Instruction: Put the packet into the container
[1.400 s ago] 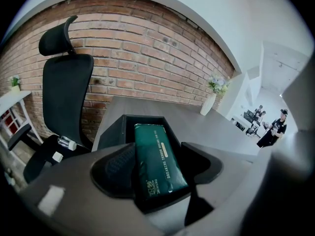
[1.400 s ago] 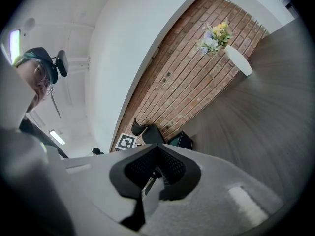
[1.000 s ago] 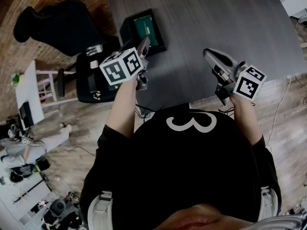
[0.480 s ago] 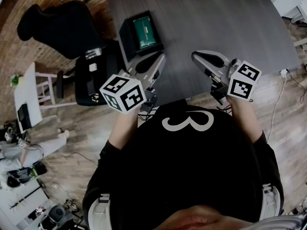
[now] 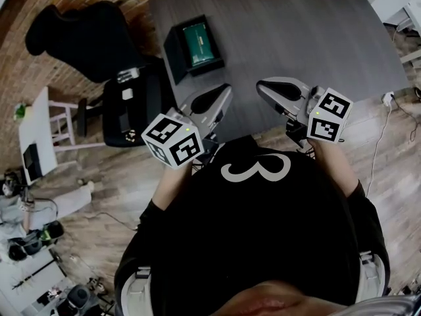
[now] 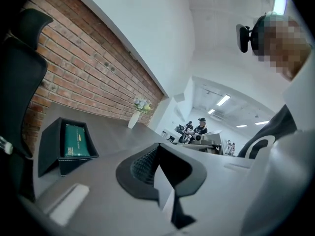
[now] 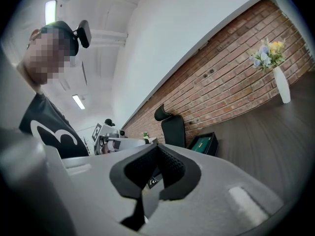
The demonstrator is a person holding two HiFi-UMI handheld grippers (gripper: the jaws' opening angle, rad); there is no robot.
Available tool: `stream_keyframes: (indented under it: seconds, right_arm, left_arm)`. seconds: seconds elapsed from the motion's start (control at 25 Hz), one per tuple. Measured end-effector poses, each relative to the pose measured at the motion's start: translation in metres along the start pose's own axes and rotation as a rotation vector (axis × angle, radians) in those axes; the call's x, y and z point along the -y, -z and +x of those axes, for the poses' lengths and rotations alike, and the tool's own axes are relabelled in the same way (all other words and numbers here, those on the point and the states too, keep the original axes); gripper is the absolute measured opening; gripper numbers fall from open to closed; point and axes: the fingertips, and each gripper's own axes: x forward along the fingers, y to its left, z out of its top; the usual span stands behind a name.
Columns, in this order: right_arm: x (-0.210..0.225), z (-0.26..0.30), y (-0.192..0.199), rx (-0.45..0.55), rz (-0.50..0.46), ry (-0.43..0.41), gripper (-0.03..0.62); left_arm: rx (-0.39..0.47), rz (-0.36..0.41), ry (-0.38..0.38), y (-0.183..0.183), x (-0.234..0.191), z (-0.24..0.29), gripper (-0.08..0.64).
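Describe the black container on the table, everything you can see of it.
The container is a black, open-topped rectangular box with stiff-looking walls. It stands upright near the left edge of the dark grey table, close to a black chair. A green packet lies flat inside; nothing else touches it.

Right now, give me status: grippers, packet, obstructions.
Left gripper shut, empty. Right gripper shut, empty. Green packet lying inside black container on table. Nothing between grippers and container.
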Motion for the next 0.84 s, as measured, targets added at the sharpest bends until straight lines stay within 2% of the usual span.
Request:
stream_keyframes:
  seconds: [0.64, 0.84]
  right_arm:
    - [0.010, -0.004, 0.015, -0.007, 0.056, 0.020, 0.000]
    - [0.017, -0.002, 0.022, -0.017, 0.074, 0.025, 0.000]
  left_arm:
    - [-0.033, -0.018, 0.014, 0.018, -0.002, 0.007, 0.012]
    - [-0.041, -0.001, 0.006, 0.021, -0.006, 0.013, 0.012]
